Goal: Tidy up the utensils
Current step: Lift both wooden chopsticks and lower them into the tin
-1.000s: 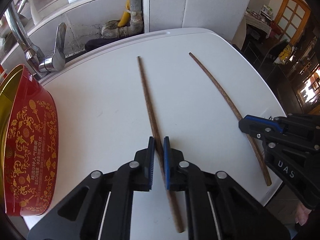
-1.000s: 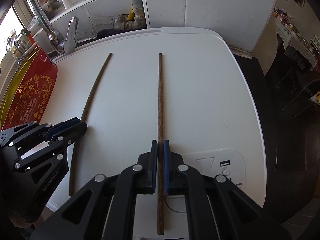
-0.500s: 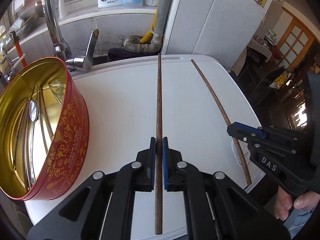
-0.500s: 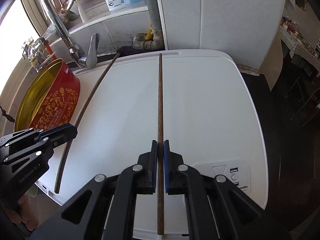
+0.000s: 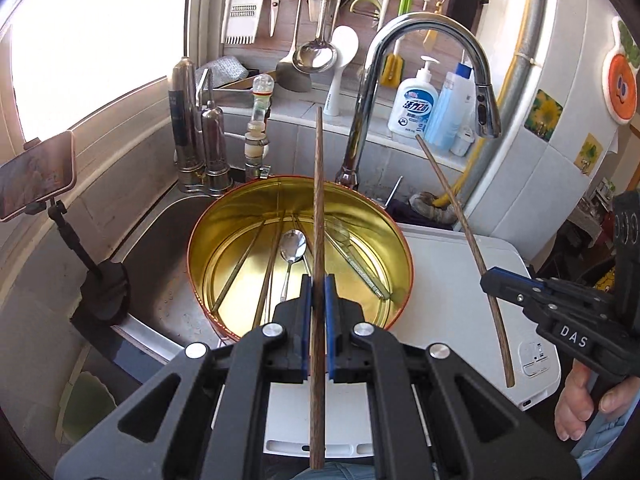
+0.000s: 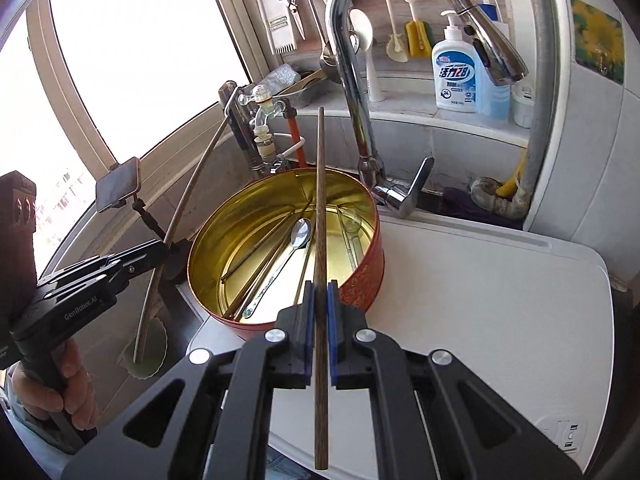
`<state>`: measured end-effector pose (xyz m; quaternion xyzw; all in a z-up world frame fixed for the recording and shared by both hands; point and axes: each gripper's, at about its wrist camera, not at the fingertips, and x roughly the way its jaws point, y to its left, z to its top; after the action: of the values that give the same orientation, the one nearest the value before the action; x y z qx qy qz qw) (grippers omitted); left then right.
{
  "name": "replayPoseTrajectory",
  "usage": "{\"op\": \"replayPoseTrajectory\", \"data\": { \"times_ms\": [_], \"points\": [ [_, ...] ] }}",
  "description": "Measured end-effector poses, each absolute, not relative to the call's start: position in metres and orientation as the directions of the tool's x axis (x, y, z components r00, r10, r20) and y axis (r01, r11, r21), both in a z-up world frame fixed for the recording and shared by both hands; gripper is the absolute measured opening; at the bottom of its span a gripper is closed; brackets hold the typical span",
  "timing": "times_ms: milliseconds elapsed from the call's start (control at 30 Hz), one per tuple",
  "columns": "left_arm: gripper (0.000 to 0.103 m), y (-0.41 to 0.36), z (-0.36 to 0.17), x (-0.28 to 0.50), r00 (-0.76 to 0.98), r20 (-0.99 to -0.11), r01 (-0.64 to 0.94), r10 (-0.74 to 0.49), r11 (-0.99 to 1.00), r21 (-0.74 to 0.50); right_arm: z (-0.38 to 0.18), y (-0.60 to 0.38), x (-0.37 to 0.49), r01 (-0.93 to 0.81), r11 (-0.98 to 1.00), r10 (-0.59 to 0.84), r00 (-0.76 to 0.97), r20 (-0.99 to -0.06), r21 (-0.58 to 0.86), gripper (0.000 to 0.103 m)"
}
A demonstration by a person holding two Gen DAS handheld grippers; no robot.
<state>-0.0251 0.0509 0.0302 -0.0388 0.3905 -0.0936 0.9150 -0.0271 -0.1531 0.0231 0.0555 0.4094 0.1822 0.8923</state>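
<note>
Chopsticks are riding in both tongs, one apiece. Nearest the lens, the left tongs [image 5: 319,300] are clenching on a dark wooden chopstick [image 5: 318,208] about a third of the way up from its butt end, the pads pressing it from both sides; its long axis is running straight ahead along the fingers, with the tip reaching out over the red tin [image 5: 404,280]. The right tongs [image 6: 320,308] are clamping the second chopstick [image 6: 319,200] in the same manner, its tip likewise projecting over the tin's gold interior. Neither stick is touching the white desk [image 6: 480,280]; both are hanging in the air.

Just beyond the fingers the tin is sitting at the desk's edge beside the sink [image 5: 160,248], already holding a spoon [image 5: 292,246] and several other chopsticks lying flat on its bottom. The tin is lying ahead of and below both tongs (the left pair looks the more squarely centred over the opening, so I judge it the better placed). The coming move seems to turn on tipping each stick's far end down inside the rim before letting go, since the sticks look about as long as the tin is wide.

Farther back the curved faucet [image 5: 420,40] is arching over the sink, near both stick tips.
</note>
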Motion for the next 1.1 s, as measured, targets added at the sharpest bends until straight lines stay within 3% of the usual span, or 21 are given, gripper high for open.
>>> {"op": "replayPoseTrajectory", "data": {
  "times_ms": [233, 533, 1100],
  "points": [
    [0.006, 0.083, 0.030, 0.002, 0.655, -0.717, 0.141, -0.237, 0.971, -0.192, 0.024, -0.106, 0.005, -0.324, 0.911, 0.400, 0.541, -0.739, 0.255, 0.007],
    [0.006, 0.084, -0.010, 0.087, 0.419, -0.846, 0.186, -0.330, 0.943, -0.276, -0.005, -0.079, 0.088, -0.181, 0.915, 0.403, 0.378, -0.834, 0.360, 0.007],
    [0.006, 0.080, -0.074, 0.136, 0.264, -0.902, 0.226, -0.343, 0.931, -0.288, -0.071, -0.063, 0.125, -0.049, 0.963, 0.269, 0.259, -0.928, 0.265, 0.007]
  ]
}}
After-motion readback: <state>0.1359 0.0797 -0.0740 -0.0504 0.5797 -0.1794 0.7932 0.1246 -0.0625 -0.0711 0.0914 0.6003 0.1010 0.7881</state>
